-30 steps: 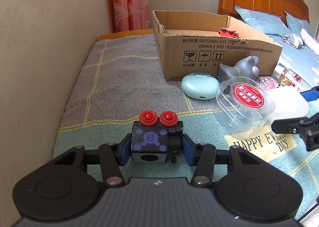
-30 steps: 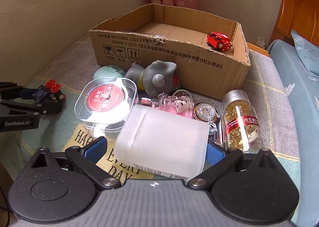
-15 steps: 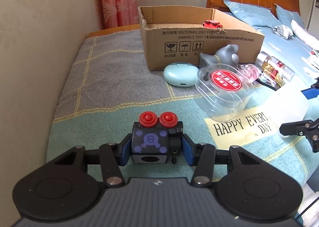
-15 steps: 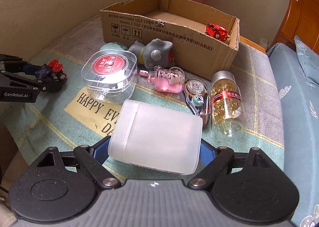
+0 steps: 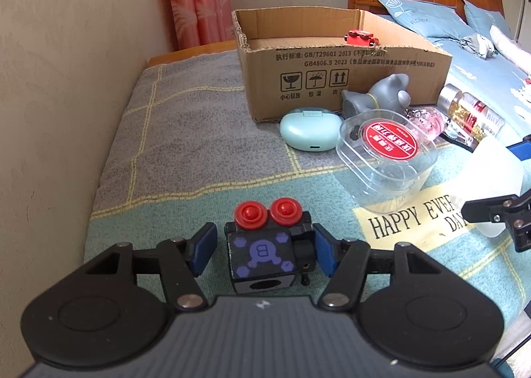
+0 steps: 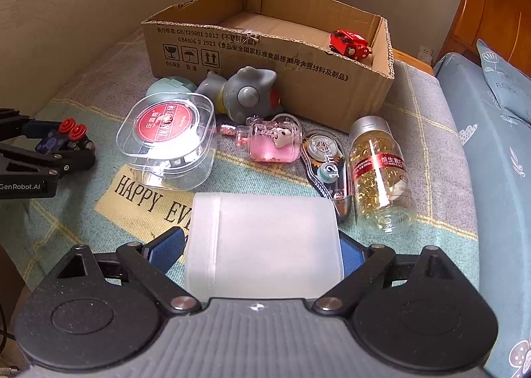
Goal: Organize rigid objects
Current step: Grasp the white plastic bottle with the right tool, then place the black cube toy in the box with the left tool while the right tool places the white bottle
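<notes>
My left gripper (image 5: 262, 250) stands open around a black cube toy (image 5: 262, 253) with two red buttons; its left pad is clear of the toy and its right pad sits at the toy's side. The toy rests on the blanket. My right gripper (image 6: 262, 250) is shut on a frosted white plastic box (image 6: 265, 245), held just above the blanket. A cardboard box (image 5: 341, 79) stands behind with a red toy car (image 6: 348, 42) inside it. The left gripper and toy (image 6: 66, 135) also show in the right wrist view.
In front of the cardboard box lie a clear case with a red label (image 6: 169, 142), a mint case (image 5: 310, 132), a grey figure (image 6: 245, 96), a pink bottle charm (image 6: 272, 142), correction tape (image 6: 327, 162) and a capsule bottle (image 6: 378, 175). A wall (image 5: 66, 79) runs at the left.
My left gripper's jaws have opened off the black cube toy, which was gripped before. My right gripper has carried the frosted box toward the cardboard box.
</notes>
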{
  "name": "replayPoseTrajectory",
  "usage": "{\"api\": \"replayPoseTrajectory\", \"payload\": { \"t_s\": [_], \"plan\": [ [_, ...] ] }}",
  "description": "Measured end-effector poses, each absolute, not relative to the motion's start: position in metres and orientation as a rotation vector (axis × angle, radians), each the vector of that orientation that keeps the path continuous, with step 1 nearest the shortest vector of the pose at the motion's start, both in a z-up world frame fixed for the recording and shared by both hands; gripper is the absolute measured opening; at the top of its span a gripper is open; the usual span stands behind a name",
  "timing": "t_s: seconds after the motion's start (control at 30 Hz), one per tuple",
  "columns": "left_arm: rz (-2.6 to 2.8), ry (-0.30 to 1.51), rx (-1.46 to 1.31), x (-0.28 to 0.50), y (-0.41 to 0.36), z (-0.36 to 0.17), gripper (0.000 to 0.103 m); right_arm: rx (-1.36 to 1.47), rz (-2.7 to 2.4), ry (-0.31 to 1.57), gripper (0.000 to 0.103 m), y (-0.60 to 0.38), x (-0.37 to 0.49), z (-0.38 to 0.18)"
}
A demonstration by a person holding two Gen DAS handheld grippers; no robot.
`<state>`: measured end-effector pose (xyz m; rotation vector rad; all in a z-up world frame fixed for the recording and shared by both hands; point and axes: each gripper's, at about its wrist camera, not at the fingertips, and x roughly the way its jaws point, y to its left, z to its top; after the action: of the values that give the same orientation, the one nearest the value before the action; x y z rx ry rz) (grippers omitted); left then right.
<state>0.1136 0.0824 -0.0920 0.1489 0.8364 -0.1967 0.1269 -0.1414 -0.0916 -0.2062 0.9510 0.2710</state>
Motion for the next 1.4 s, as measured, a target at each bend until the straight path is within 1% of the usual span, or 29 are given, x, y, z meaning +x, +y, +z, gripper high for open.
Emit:
{"api": "replayPoseTrajectory", "payload": {
  "t_s": [0.17,0.23,0.27,0.53,0.93,1.13,1.4],
  "plan": [
    [-0.196,0.847,0.135,0.115,0.080,-0.093,0.064,-0.226,0.272,0.941,0.096,-0.139,0.129,-0.090],
    [-0.198,0.851,0.122,0.116,0.080,-0.093,0.059,-0.249,0.262,0.938,0.092,-0.138,0.128,-0.090],
    [-0.197,0.852,0.118,0.116,0.081,-0.092,0.055,-0.258,0.260,0.938,0.087,-0.138,0.128,-0.090],
    [-0.200,0.842,0.115,0.114,0.083,-0.078,0.054,-0.258,0.313,0.935,0.087,-0.147,0.124,-0.081],
    [-0.259,0.792,0.156,0.112,0.070,-0.039,0.054,-0.327,0.400,0.844,0.087,-0.154,0.122,-0.034],
    [-0.275,0.743,0.161,0.122,0.065,-0.018,0.054,-0.301,0.404,0.753,0.087,-0.164,0.148,-0.001],
    [-0.267,0.699,0.169,0.148,0.059,0.002,0.054,-0.301,0.379,0.668,0.087,-0.164,0.207,0.028]
  ]
}}
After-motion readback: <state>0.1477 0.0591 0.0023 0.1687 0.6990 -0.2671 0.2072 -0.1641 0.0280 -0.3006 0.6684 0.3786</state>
